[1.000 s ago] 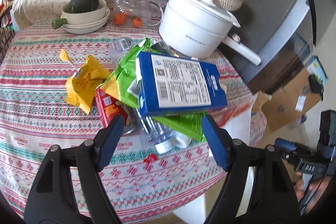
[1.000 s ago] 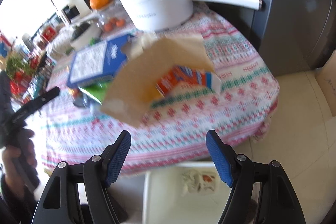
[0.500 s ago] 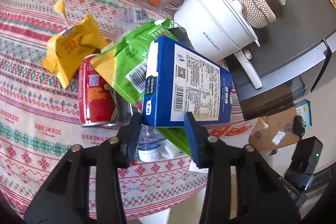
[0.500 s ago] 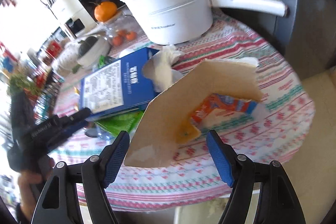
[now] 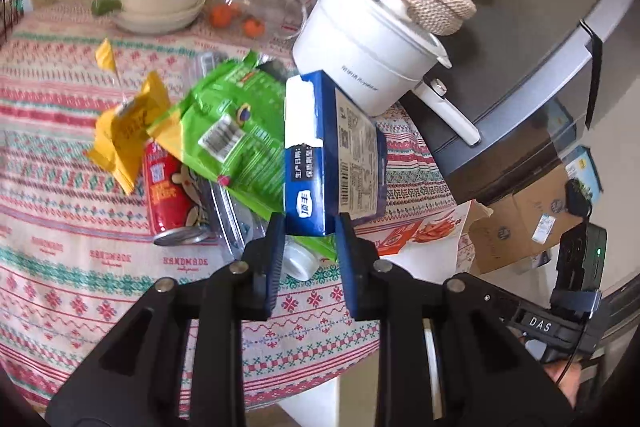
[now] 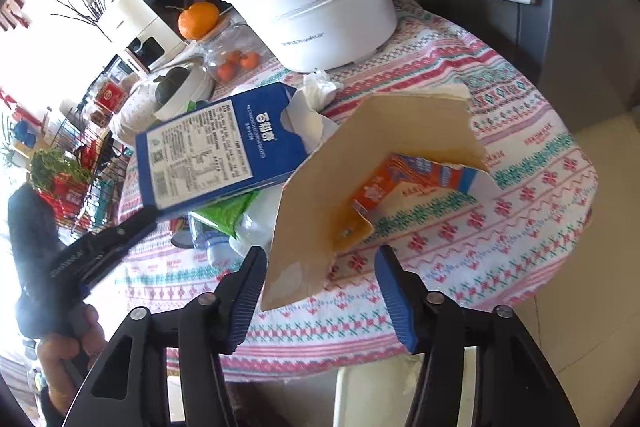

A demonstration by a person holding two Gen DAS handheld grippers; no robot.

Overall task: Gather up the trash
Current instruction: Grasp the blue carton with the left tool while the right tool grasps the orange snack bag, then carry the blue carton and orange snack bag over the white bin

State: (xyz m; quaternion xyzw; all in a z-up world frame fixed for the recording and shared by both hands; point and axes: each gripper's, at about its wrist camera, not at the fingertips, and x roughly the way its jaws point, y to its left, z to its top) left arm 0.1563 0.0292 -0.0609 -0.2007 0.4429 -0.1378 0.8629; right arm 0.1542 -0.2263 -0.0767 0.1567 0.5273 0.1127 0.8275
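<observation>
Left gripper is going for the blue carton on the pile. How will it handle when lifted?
The blue carton is torn open at the top, so it is probably empty and light. Its flat sides look stiff enough, though the closing left gripper could dent them. It rests on the green bag, which may slide as it lifts.

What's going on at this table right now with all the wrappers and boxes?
A person with a gripper in each hand is clearing trash off a patterned tablecloth. The left gripper is closing on the near end of a blue carton, lifted off the pile. The right gripper is closing around a torn brown cardboard piece, pads not yet touching. A green bag and red can remain.
</observation>
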